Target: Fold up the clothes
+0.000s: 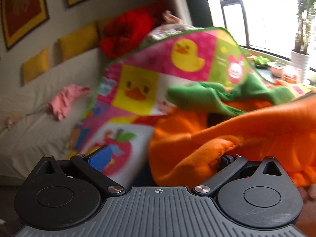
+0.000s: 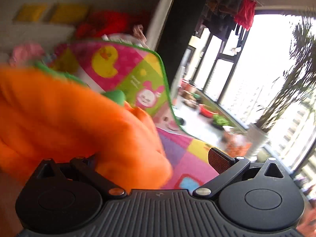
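Observation:
An orange fleece garment point(image 1: 217, 130) with a green collar point(image 1: 207, 94) bunches up at the right of the left wrist view. It drapes over the right finger of my left gripper point(image 1: 164, 158), whose jaws stand wide apart; the blue-padded left finger point(image 1: 100, 158) is bare. In the right wrist view the same orange garment point(image 2: 69, 108) fills the left side and covers the left finger of my right gripper point(image 2: 155, 160). That gripper is open too, and its red-padded right finger point(image 2: 219, 162) is free. Both views are blurred.
A colourful patchwork play mat point(image 1: 138, 75) with duck pictures lies under and behind the garment. A pink garment point(image 1: 63, 102) rests on a white-covered sofa point(image 1: 29, 130) with yellow cushions point(image 1: 79, 41) and a red bundle point(image 1: 126, 29). Windows point(image 2: 256, 69) and potted plants point(image 1: 300, 59) are at the right.

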A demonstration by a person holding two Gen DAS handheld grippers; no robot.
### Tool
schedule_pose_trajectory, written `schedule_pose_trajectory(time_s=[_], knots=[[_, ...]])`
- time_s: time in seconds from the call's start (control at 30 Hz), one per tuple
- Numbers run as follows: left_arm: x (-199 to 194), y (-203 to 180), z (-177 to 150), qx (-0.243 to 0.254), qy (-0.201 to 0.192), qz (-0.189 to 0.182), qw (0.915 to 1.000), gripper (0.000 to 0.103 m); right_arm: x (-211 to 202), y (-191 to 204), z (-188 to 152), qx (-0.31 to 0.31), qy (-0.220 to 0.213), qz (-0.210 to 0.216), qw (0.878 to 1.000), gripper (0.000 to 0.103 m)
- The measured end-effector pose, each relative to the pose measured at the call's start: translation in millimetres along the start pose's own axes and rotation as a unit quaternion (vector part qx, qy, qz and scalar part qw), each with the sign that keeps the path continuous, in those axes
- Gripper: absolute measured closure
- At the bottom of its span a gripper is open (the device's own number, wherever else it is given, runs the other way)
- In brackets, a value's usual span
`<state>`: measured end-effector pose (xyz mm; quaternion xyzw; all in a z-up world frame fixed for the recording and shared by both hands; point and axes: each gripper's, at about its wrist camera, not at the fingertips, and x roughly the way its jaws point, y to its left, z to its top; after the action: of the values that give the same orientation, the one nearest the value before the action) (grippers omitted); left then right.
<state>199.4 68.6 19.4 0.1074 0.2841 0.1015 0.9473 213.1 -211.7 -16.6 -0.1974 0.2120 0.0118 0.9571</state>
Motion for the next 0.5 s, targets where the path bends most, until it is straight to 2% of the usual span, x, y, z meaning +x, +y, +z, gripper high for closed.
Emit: schedule_pose_trajectory(time_s=[0.03, 0.13, 0.17, 0.27, 0.33, 0.43, 0.5], knots=[[5.6, 1.0, 1.6, 0.004, 0.008, 0.001, 1.0000, 0.000, 8.9, 5.0, -1.7, -0.017, 0.021, 0.002, 1.000, 0.000], [22.3, 0.9, -2.2, 0.015, 0.050, -0.019, 0.9985, 0.000, 11.1, 13.9, -10.9, -0.022, 0.055, 0.093, 0.994, 0.000], [26.0, -2.0, -5.8, 0.026, 0.058, -0.020, 0.9978, 0.000, 10.6, 20.1, -15.0, -0.038, 0.059, 0.088, 0.994, 0.000], [36.0, -7.3, -15.4, 0.052, 0.068, -0.011, 0.9962, 0.000, 16.9, 25.8, -24.9, -0.083, 0.049, -0.008, 0.995, 0.000], [39.2, -7.4, -19.0, 0.062, 0.071, -0.005, 0.9955, 0.000, 23.6, 8.6, -26.9, -0.059, 0.063, -0.033, 0.996, 0.000], [37.5, -8.2, -25.3, 0.081, 0.070, 0.003, 0.9943, 0.000, 20.9, -12.2, -30.1, -0.036, 0.084, -0.024, 0.996, 0.000], [33.4, -8.0, -28.3, 0.091, 0.072, 0.008, 0.9932, 0.000, 12.3, -10.7, -38.5, -0.051, 0.087, -0.021, 0.995, 0.000]])
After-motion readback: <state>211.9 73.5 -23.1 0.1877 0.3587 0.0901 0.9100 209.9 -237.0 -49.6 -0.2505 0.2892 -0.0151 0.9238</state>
